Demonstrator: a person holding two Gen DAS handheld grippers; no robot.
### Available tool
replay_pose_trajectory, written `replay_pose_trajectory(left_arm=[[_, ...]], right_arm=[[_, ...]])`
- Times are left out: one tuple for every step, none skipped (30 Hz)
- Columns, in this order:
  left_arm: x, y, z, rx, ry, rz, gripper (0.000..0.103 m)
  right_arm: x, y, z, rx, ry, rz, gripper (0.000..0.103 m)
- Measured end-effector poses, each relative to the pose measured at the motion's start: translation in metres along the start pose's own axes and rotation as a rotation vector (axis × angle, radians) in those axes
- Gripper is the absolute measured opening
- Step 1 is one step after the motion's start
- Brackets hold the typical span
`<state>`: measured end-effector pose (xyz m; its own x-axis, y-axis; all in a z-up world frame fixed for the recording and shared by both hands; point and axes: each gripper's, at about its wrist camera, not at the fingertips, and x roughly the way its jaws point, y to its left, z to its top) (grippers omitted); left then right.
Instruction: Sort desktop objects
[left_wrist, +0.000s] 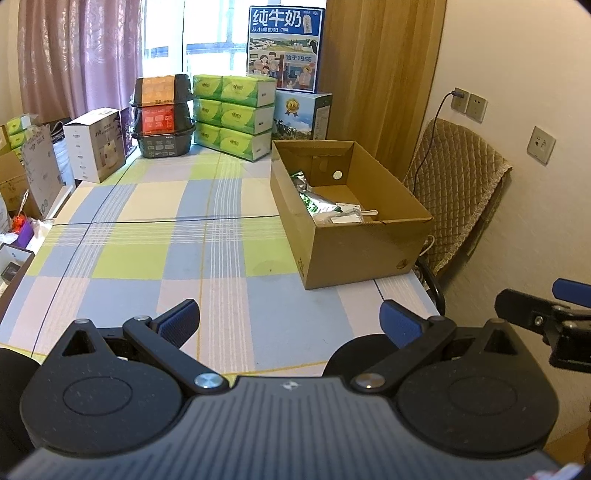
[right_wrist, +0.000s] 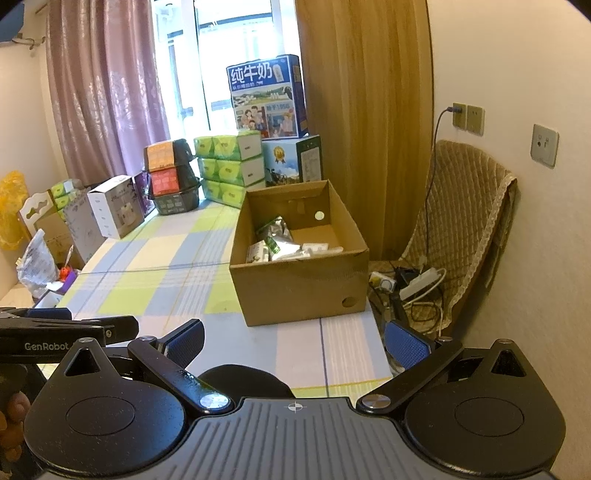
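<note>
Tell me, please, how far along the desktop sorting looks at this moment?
It looks nearly or fully done. Packets and small items already lie inside the cardboard box. Nothing is in hand: the left gripper and right gripper both have open, empty jaws. The checked tablecloth in front shows no loose items left to sort.

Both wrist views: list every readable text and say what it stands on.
"纯牛奶" and "1956": blue milk carton atop the stack by the window.
"J10": white box at the table's left edge.
"GenRobot": left gripper, right wrist view.
Green tissue packs, black trays: print too small.
</note>
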<state>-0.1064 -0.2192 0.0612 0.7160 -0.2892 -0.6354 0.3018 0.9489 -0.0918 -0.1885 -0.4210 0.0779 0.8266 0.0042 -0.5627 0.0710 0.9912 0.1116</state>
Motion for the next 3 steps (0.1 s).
replay_pose_trajectory(left_arm=[[0.0002,0.0011,-0.0005,0.001,-0.002,0.001,0.102],[0.0005,0.0011,-0.0005,0.005,-0.002,0.003,0.102],[0.0009,0.0012,-0.0004,0.006,-0.002,0.005,0.102]], right_arm=[[0.0005,0.0001,-0.0008,0.002,0.001,0.0,0.101],[0.0014,0.0004,-0.0015,0.003,0.002,0.001,0.101],[0.0014,0.0004,-0.0015,0.003,0.002,0.001,0.101]])
